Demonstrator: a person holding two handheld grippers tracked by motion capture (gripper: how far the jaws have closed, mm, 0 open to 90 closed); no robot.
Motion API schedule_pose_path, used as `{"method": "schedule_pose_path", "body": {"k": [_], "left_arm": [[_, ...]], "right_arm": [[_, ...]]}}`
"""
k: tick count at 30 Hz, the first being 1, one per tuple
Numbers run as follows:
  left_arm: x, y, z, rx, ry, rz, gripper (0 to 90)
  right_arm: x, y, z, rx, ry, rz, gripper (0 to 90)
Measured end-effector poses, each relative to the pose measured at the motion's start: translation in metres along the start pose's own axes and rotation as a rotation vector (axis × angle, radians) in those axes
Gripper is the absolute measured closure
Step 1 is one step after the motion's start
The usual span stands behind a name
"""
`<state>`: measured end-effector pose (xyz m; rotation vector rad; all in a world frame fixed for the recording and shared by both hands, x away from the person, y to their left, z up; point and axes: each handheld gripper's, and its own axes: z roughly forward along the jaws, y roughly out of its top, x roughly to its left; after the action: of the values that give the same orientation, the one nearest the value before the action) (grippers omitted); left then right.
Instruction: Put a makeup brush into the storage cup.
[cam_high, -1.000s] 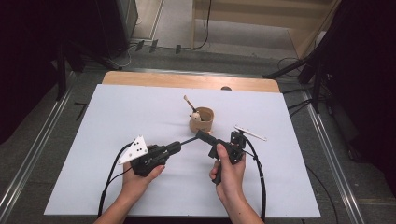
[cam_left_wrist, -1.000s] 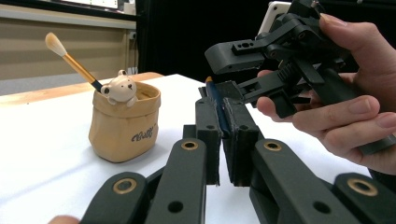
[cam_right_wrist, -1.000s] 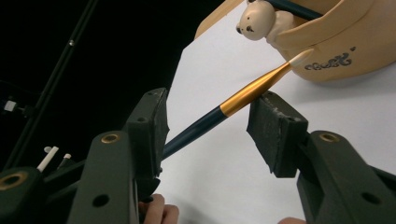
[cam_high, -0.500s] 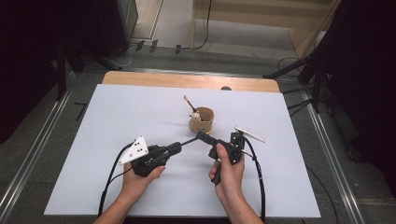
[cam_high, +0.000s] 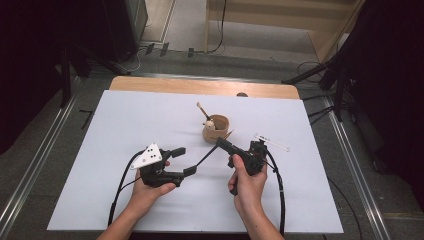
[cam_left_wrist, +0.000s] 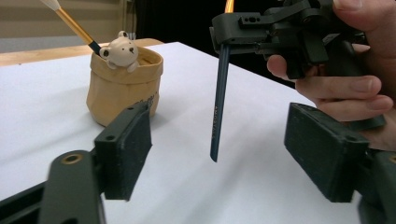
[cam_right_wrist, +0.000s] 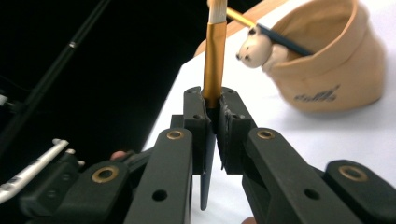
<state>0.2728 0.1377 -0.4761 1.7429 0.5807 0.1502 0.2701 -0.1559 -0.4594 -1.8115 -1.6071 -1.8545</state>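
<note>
Where tools meet: two paintbrushes (cam_left_wrist: 219, 88), one pot (cam_left_wrist: 122, 86).

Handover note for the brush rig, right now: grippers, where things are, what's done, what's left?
Right gripper: shut on the dark-handled paintbrush; its jaws have just been closing.
Left gripper: jaws have just been opening; open either side of the handle's lower end, not touching it.
Bear-trimmed tan holder: upright on the white table, one brush already in it.
Done: paintbrush passed from left to right.
Left, likely: drop it into the holder.
</note>
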Motion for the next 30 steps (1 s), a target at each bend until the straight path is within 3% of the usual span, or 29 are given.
{"method": "schedule_pose_path", "body": {"k": [4,6,8,10,21,30], "left_arm": [[0.001,0.001,-0.001,0.005,-0.003,-0.007,15.5],[0.002,0.001,-0.002,0.004,-0.01,-0.016,13.4],[0.003,0.001,-0.003,0.006,-0.013,-0.016,3.9],[0.004,0.001,-0.004,0.0,-0.032,-0.018,0.6],[0.011,0.001,-0.013,-0.005,-0.017,-0.036,0.0],[0.016,0.001,-0.017,-0.011,-0.006,-0.038,0.0]], "right_arm": [[0.001,0.002,-0.001,-0.018,-0.014,-0.041,84.4],[0.002,0.002,-0.001,-0.023,-0.034,-0.081,84.4],[0.003,0.002,-0.002,-0.035,-0.058,-0.132,84.4],[0.004,0.002,-0.001,-0.046,-0.072,-0.174,84.4],[0.013,0.003,-0.002,-0.096,-0.142,-0.4,84.4],[0.017,0.003,-0.004,-0.123,-0.183,-0.507,84.5]]}}
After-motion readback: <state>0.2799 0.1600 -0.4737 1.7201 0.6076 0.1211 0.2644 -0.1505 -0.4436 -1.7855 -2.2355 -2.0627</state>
